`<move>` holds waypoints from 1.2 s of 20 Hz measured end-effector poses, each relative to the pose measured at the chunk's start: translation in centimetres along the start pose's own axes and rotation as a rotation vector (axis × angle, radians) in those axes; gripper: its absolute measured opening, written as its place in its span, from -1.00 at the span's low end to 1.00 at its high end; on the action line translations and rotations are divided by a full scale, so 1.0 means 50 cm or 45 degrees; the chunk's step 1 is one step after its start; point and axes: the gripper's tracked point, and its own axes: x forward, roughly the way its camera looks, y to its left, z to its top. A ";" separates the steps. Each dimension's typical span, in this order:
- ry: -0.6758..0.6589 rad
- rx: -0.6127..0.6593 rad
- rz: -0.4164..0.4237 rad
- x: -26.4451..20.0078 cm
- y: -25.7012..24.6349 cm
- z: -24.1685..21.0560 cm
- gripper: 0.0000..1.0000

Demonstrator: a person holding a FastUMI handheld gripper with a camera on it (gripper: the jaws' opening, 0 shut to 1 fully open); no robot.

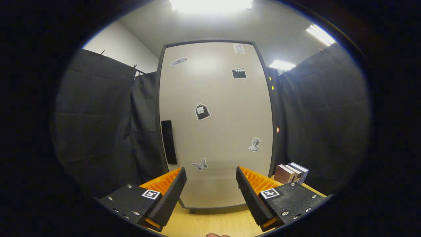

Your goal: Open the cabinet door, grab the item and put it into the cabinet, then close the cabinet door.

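Observation:
A tall beige cabinet (215, 131) stands straight ahead on the wooden table, its door shut and dotted with small stickers. A black vertical handle (168, 142) runs along the door's left edge, just above my left finger. My gripper (211, 177) is open, its two black-and-orange fingers (171, 194) spread wide with nothing between them, a short way in front of the door. Several upright books (291, 173) stand on the table to the right of the cabinet, just beyond my right finger.
The wooden table (210, 222) runs under the fingers up to the cabinet's foot. Black cloth walls close in on the left and right of the cabinet. Bright ceiling lights hang above.

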 end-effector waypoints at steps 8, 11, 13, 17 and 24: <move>0.005 0.006 0.078 0.126 0.118 0.018 0.89; 0.011 -0.032 0.091 0.176 0.165 0.007 0.90; 0.009 -0.099 0.103 0.209 0.191 -0.006 0.89; 0.032 -0.124 0.100 0.253 0.220 -0.032 0.83; 0.084 -0.095 0.130 0.258 0.222 -0.042 -0.39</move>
